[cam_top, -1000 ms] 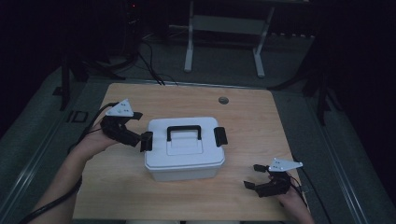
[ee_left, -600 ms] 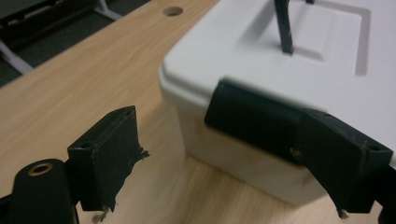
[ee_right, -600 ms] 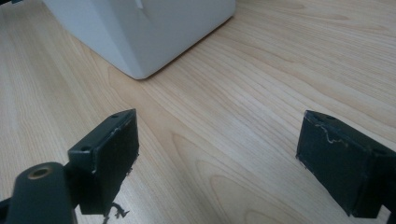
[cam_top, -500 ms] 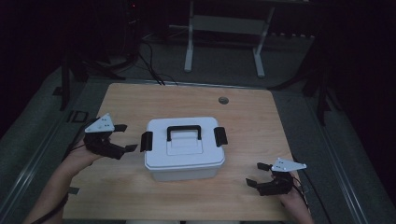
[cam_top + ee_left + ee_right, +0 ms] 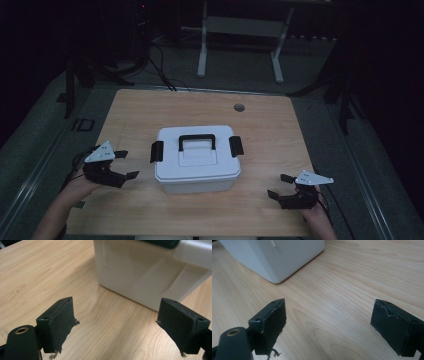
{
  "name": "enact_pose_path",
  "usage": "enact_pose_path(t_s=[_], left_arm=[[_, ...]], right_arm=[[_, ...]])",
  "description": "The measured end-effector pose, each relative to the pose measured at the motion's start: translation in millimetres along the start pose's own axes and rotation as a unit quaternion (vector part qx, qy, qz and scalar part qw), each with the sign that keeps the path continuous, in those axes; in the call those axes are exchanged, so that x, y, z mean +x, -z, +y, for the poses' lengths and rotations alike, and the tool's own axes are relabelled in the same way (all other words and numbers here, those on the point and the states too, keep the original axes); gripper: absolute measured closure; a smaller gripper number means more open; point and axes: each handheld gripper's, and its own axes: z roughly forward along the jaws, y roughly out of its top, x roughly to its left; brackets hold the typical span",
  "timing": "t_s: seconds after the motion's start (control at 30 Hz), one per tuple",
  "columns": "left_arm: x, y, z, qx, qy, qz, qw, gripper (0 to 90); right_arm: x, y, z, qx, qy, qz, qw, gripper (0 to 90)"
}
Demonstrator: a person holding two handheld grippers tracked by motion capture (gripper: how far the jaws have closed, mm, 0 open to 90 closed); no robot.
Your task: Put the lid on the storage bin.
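Observation:
A white lidded box [image 5: 197,160] with a black handle [image 5: 197,141] stands in the middle of the wooden table [image 5: 270,125], with a black latch [image 5: 156,151] on each side. My left gripper [image 5: 127,164] rests low near the table's left edge, a short way from the box, open and empty. In the left gripper view the box's lower corner [image 5: 140,272] lies just beyond my left gripper [image 5: 116,325]. My right gripper [image 5: 278,185] sits at the front right, open and empty, apart from the box. The right gripper view has the box's corner [image 5: 274,255] at the upper left, ahead of my right gripper [image 5: 328,325].
A round cable hole [image 5: 239,107] sits near the table's far edge. Beyond the table stand a white frame's legs [image 5: 202,55], and cables [image 5: 160,60] trail over the dark floor. Bare wood lies in front of the box and on both sides of it.
My left gripper has drawn back from the box's left latch, moving left and down toward the table's near left edge. The right gripper has stayed put.

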Motion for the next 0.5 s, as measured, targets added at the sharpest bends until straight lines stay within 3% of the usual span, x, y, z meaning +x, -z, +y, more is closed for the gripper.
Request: enact_pose_path(t_s=[0.17, 0.23, 0.5], left_arm=[[-1.9, -3.1, -15.2, -0.012, 0.015, 0.021, 0.9996, 14.1], [-3.4, -6.4, -27.4, -0.019, 0.035, 0.030, 0.9988, 14.1], [-11.3, -18.6, -46.0, 0.005, 0.042, 0.082, 0.9958, 14.1]], right_arm=[[-1.9, -0.1, -3.5, 0.001, -0.008, -0.019, 0.9998, 12.6], [-2.6, -1.0, -5.1, -0.001, -0.013, -0.025, 0.9996, 12.6], [-3.7, -5.3, -10.4, 0.000, -0.018, -0.043, 0.9989, 12.5]])
